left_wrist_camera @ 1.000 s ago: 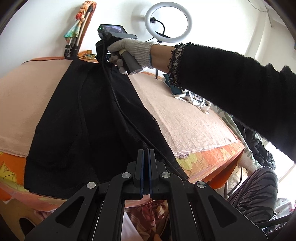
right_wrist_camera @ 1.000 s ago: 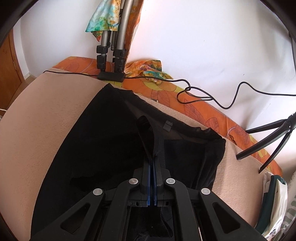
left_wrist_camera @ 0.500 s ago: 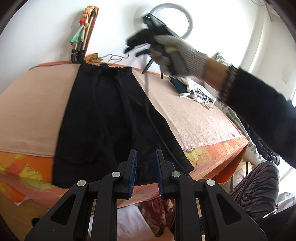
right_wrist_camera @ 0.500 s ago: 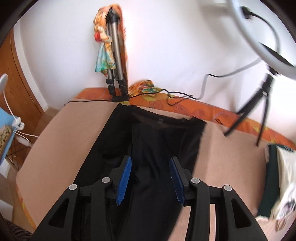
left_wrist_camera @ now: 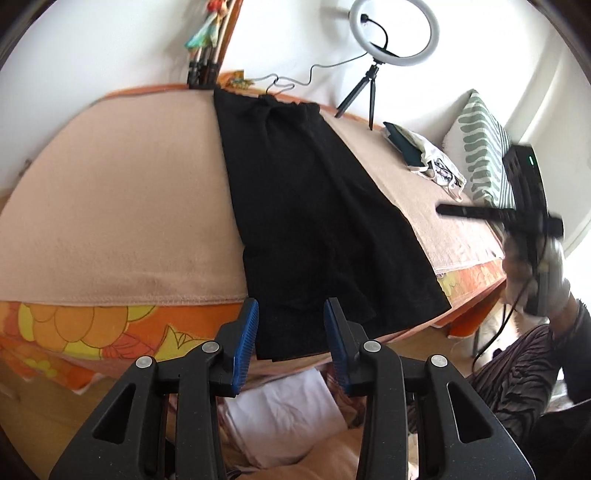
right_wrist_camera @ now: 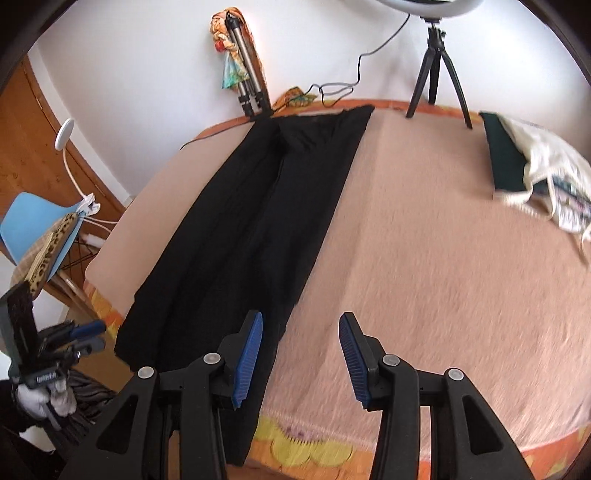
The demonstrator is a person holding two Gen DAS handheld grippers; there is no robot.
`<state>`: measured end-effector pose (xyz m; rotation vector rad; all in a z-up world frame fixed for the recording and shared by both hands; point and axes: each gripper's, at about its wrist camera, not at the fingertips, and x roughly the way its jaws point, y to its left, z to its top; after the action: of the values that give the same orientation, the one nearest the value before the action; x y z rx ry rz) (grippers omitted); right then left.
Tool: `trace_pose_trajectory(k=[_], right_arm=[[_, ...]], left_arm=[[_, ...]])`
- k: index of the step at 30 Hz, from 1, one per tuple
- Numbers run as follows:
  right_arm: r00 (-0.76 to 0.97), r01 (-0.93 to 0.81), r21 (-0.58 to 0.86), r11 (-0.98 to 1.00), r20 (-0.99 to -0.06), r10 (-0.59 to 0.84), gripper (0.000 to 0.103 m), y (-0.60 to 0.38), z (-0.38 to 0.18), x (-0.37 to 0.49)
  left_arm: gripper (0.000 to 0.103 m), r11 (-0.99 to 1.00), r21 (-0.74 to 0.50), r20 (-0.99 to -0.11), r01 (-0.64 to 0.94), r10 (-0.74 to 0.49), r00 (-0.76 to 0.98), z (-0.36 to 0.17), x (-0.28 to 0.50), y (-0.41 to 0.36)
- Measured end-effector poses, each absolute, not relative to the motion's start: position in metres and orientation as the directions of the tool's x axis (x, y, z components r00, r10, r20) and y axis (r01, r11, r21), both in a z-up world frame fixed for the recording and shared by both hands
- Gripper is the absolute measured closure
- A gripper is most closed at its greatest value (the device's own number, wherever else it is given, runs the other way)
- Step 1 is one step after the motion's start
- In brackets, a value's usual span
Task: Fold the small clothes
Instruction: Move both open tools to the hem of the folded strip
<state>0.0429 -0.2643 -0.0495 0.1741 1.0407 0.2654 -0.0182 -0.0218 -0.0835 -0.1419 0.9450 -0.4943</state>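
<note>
Clutter rings the work surface. Beyond the left gripper's [left_wrist_camera: 291, 345] jaws, one ring light [left_wrist_camera: 394, 32] on a small tripod stands at the far edge, right of centre, its cable trailing left toward one folded tripod [left_wrist_camera: 204, 62] leaning on the wall. Right of the jaws lies one pale tote bag [left_wrist_camera: 439, 162] with a dark green item [left_wrist_camera: 404, 146] tucked under it, and past that one striped cushion [left_wrist_camera: 484, 147].

One black garment [left_wrist_camera: 314, 206] lies flat and long on the beige blanket [left_wrist_camera: 110, 206], running from the far edge toward the left gripper's jaws; its near end hangs over the table edge, just ahead of and between the blue pads. Those jaws are spread wide and hold nothing. Nothing lies on the garment.

In the right wrist view the right gripper [right_wrist_camera: 301, 356] is likewise spread wide and empty; the garment [right_wrist_camera: 251, 221] lies ahead and left of its jaws, its right edge passing under the left pad. One blue chair [right_wrist_camera: 33, 225] stands far left.

The gloved right hand [left_wrist_camera: 535, 273] is blurred. Small print on the left tool is too small to read.
</note>
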Motion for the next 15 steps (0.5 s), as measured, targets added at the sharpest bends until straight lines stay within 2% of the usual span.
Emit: trace_pose_trajectory(k=[10, 15], right_arm=[[0.397, -0.174, 0.365, 0.915, -0.824, 0.404, 0.059, -0.245, -0.079, -0.004], [0.37, -0.181, 0.383, 0.906, -0.827, 0.424, 0.066, -0.238, -0.087, -0.005]], left_arm=[[0.068, 0.854, -0.43, -0.758, 0.292, -0.517, 0.397, -0.105, -0.009, -0.02], [0.071, 0.856, -0.438, -0.762, 0.276, -0.516, 0.392, -0.106, -0.009, -0.019]])
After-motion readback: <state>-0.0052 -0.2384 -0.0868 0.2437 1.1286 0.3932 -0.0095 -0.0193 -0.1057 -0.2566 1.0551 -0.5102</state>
